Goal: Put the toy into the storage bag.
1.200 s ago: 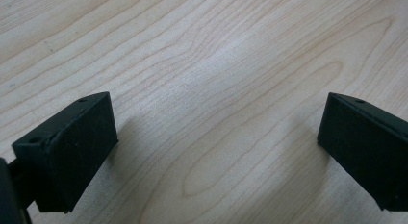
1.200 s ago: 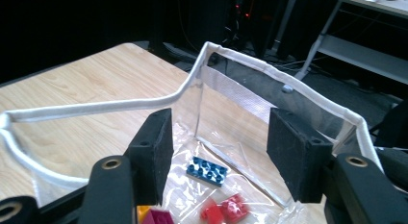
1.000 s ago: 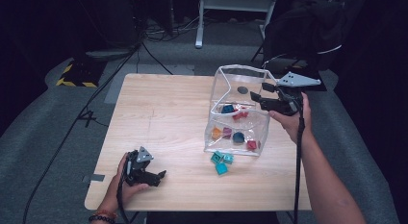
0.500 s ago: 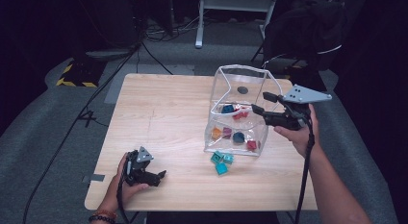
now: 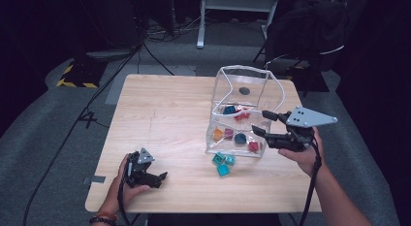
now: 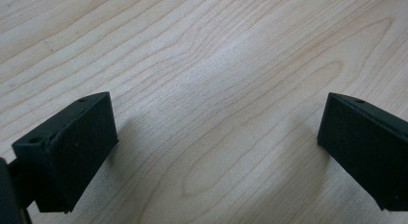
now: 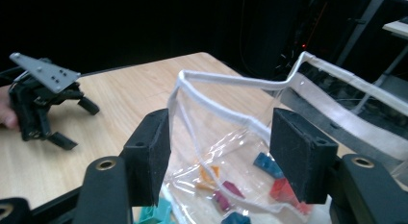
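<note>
At six o'clock on the bench [image 5: 165, 109], the left tongs [image 5: 157, 176] rested unmoved, jaws wide over bare wood. Teal blocks [image 5: 223, 163] lay just outside the clear bag [image 5: 245, 114] toward three o'clock. The right tongs [image 5: 264, 123] had drawn back from the bag's rim and hung beside it, jaws wide and empty, so the bag stood released. No writing was readable.

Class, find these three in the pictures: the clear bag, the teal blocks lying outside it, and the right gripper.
Clear bag [image 5: 273, 81]: high view, on its white top rim.
Teal blocks [image 5: 223, 162]: high view, on the middle of the cluster on the table.
Right gripper [image 5: 262, 123]: high view, midway between its open fingertips.
</note>
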`<control>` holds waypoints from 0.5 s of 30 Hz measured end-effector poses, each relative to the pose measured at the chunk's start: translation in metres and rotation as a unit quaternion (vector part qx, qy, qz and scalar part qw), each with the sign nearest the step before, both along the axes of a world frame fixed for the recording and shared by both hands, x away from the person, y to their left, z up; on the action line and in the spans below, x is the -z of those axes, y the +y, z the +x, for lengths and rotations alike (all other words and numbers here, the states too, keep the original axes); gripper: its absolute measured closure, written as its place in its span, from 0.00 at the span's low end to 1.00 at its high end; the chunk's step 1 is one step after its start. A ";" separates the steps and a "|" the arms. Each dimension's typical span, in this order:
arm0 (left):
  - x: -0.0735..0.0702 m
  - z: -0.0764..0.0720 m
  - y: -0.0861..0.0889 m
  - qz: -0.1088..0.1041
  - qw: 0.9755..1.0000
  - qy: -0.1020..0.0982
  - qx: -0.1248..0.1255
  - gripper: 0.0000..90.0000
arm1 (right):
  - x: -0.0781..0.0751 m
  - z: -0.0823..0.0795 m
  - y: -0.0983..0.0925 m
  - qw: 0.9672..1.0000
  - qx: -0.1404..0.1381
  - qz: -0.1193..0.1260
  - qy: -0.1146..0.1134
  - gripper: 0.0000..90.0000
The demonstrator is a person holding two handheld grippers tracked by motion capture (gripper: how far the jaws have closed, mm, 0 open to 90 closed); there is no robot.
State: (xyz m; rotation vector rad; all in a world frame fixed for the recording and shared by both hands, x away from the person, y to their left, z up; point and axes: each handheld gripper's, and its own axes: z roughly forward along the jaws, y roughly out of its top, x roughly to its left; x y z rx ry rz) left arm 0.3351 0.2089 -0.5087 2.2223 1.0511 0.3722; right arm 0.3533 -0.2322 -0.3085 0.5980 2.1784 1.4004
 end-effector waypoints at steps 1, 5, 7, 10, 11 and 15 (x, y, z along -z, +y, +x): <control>0.000 0.000 0.000 0.001 1.000 0.000 0.000 0.01 | 0.002 -0.002 0.000 1.000 -0.002 -0.002 0.001 0.45; 0.000 0.000 0.000 0.000 1.000 0.000 0.000 0.01 | 0.013 -0.007 0.002 1.000 -0.005 -0.006 0.006 0.45; 0.000 0.000 0.000 0.000 1.000 0.000 0.000 0.01 | 0.019 -0.009 0.003 1.000 -0.007 -0.004 0.010 0.45; 0.000 0.000 0.000 0.000 1.000 0.000 0.000 0.01 | 0.031 -0.012 0.006 1.000 -0.010 -0.010 0.018 0.45; 0.000 0.000 0.000 0.000 1.000 0.000 0.000 0.01 | 0.036 -0.012 0.007 1.000 -0.013 -0.011 0.022 0.45; 0.000 0.000 0.000 0.000 1.000 0.000 0.000 0.01 | 0.053 -0.016 0.012 0.999 -0.019 -0.022 0.030 0.45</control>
